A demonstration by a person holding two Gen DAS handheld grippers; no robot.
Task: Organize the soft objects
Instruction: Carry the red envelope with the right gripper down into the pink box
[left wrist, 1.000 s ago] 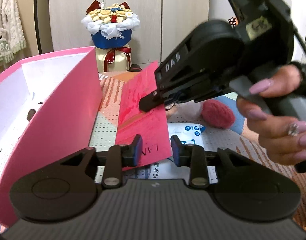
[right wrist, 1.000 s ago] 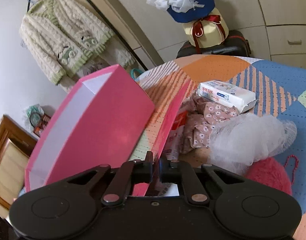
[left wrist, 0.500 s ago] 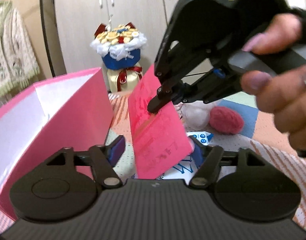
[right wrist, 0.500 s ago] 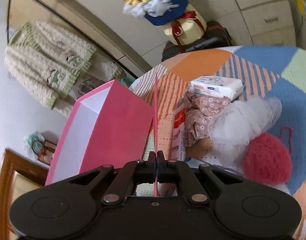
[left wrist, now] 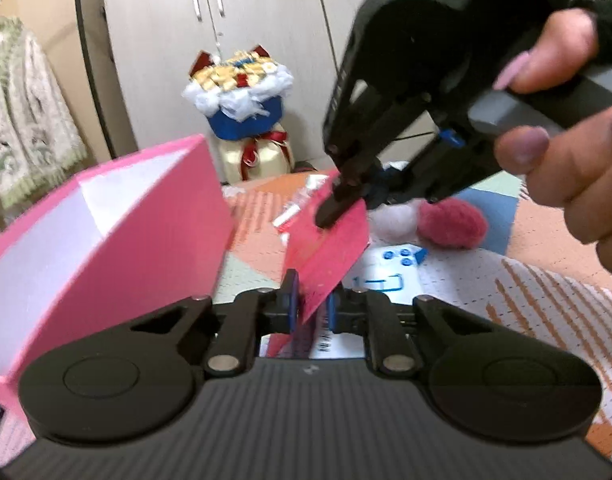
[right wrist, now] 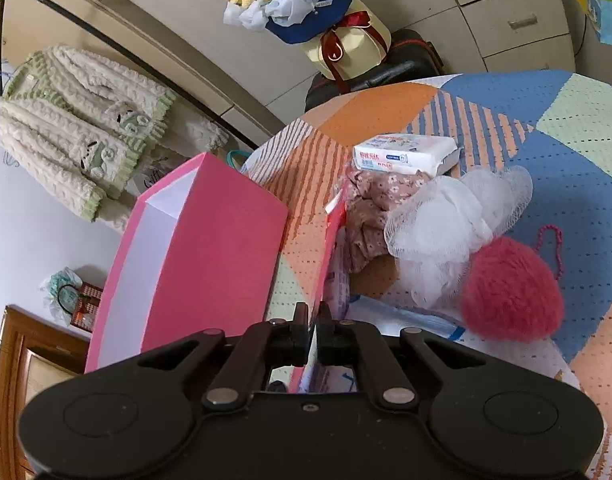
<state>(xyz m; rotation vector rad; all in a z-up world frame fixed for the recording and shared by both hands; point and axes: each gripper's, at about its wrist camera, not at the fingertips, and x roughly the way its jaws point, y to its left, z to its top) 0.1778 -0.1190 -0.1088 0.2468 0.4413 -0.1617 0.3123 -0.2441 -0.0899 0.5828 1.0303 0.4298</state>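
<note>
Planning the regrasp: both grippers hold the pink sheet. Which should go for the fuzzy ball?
Right, probably. The fuzzy ball lies just right of the right gripper; the left gripper, jaws just closed on the pink sheet, can keep it.

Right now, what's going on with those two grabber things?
Both grippers, left and right, shut on the pink card; left just closed. Open pink box alongside. White mesh pouf, red yarn ball still out.

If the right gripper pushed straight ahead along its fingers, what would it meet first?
The right gripper is already shut on the thin pink card sheet, seen edge-on. Beyond it, probably the crumpled floral pink cloth on the patchwork cover; depth is unclear.
</note>
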